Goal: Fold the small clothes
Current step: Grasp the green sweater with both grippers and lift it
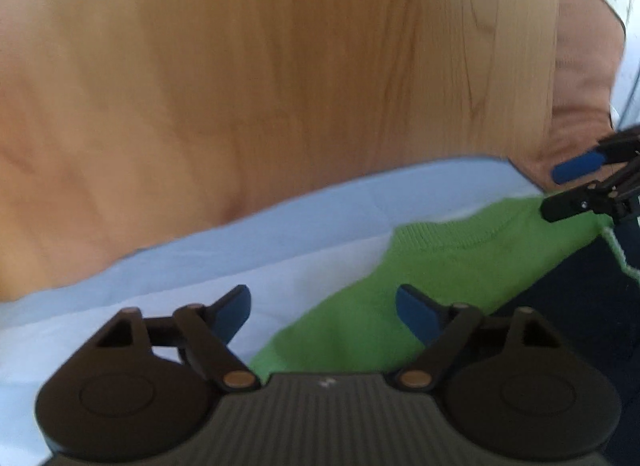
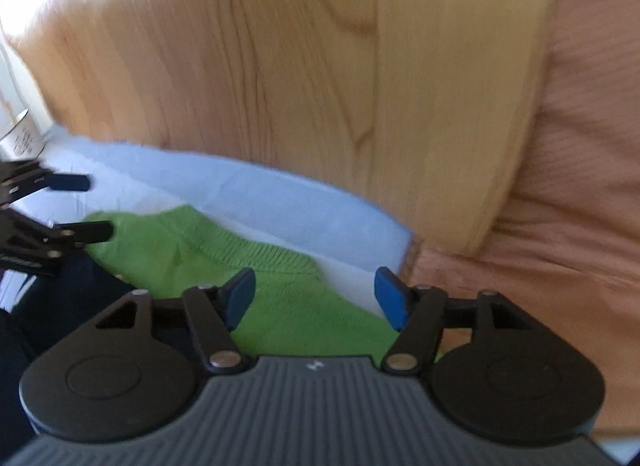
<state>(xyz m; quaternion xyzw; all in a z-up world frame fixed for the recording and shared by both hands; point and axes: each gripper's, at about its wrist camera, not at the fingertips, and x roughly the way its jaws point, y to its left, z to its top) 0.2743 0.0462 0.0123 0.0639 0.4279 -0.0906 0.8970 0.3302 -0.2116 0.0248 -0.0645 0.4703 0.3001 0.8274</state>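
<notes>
Green knit garment (image 1: 420, 266) lying flat on a pale blue sheet (image 1: 240, 250), ribbed neckline toward a wooden board (image 1: 280, 85), dark navy cloth (image 1: 580, 306) along its near side. Bare sheet between neckline and board; pink bedding (image 2: 580, 145) past the sheet's corner. Left tool (image 1: 323, 312) low over the garment's edge, fingers spread wide, gripping nothing. Right tool (image 2: 316, 296) likewise spread and empty above the neckline's other end.
</notes>
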